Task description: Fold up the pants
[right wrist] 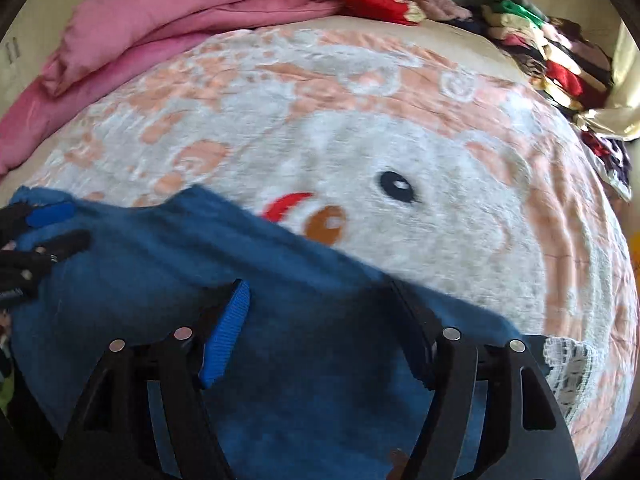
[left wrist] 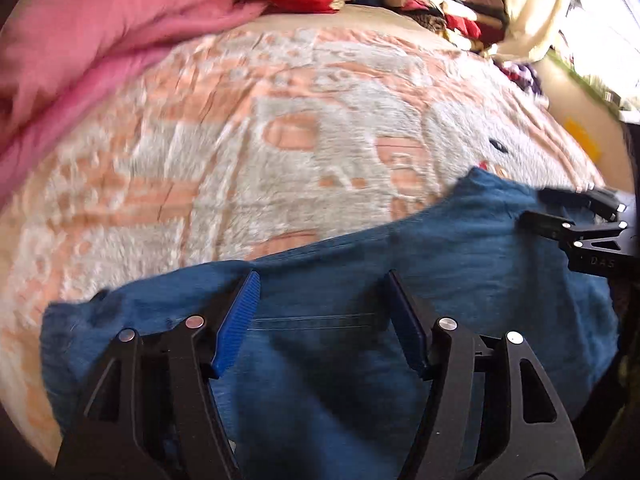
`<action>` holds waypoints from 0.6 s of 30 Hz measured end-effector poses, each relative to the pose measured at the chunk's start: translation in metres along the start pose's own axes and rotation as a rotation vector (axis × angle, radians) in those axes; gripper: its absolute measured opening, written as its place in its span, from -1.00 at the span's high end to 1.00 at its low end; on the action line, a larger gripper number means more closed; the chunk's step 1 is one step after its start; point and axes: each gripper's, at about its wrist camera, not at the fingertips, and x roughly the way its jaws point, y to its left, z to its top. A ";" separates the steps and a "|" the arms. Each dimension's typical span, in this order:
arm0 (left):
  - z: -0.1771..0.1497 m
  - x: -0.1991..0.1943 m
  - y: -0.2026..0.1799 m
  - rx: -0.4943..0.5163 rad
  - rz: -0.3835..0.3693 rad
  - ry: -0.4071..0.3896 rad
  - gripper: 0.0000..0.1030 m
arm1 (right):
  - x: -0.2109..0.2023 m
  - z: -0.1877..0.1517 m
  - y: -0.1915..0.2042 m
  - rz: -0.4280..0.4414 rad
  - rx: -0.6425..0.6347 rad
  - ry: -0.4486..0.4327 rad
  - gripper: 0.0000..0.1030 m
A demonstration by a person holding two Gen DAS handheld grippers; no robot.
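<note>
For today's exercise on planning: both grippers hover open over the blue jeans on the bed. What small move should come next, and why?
Probably lower the left gripper and right gripper onto the far edge of the blue jeans and close. Both are open with only denim below them, nothing pinched, and the jeans lie bunched on the patterned blanket, so a grip on that edge seems needed before any fold.

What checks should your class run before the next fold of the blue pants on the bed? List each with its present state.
1. Pants lying on the blanket: ok.
2. Left tongs open, nothing pinched: ok.
3. Right tongs open above the fabric: ok.
4. Pants smooth and flat: cannot tell, both views are blurred.
5. Bare blanket beyond the pants for folding: ok.
6. Pink bedding and clothes pile apart from the pants: ok.
</note>
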 end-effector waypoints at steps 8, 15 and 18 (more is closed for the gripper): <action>0.001 -0.025 0.003 -0.010 -0.038 -0.052 -0.10 | -0.024 -0.005 -0.014 0.058 0.050 -0.052 -0.35; -0.015 -0.083 -0.005 0.051 0.003 -0.130 -0.39 | -0.097 -0.051 -0.019 0.110 0.092 -0.136 -0.49; -0.029 -0.095 -0.008 0.068 0.009 -0.131 -0.41 | -0.114 -0.074 -0.018 0.101 0.103 -0.138 -0.49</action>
